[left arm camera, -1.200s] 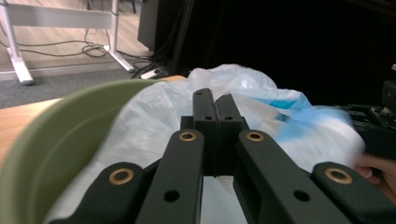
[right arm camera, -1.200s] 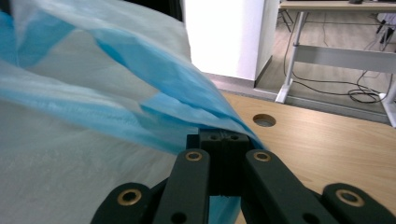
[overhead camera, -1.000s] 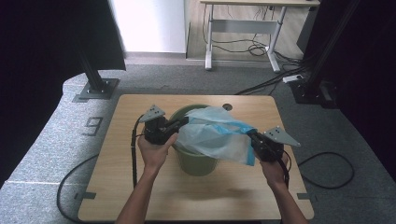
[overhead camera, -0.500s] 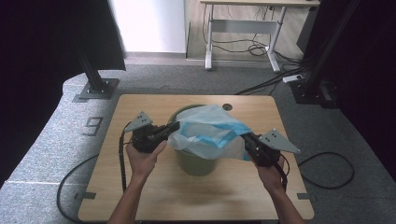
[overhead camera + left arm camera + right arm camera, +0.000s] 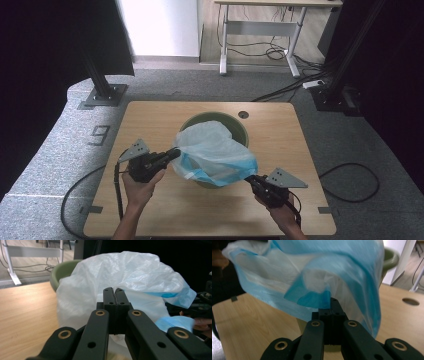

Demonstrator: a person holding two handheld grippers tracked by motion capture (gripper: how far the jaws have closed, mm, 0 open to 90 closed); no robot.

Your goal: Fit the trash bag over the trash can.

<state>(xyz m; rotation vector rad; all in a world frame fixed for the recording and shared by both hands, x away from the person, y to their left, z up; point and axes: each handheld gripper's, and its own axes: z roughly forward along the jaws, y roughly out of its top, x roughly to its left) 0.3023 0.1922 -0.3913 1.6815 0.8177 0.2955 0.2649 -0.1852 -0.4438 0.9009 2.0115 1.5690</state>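
Observation:
A thin white and blue plastic bag [image 5: 212, 155] is stretched over the near part of an olive green bin [image 5: 194, 120] that stands mid-table. My left gripper [image 5: 176, 152] is shut on the bag's left edge, and my right gripper [image 5: 248, 178] is shut on its right edge near the table's front. In the left gripper view the closed jaws pinch the white film [image 5: 130, 272], with the green bin rim [image 5: 62, 270] behind. In the right gripper view the closed jaws hold a blue fold of the bag [image 5: 312, 293], and the bin's rim [image 5: 392, 257] shows at the upper right.
The wooden table [image 5: 150, 120] has a round hole [image 5: 243, 114] at its back right. Cables trail off the front left and right of the table. A desk frame [image 5: 260, 30] stands on the floor behind, with dark stands on both sides.
Both grippers have moved apart and toward the table's front, lower than before. The bag between them has been pulled wider and flatter over the bin's near side.

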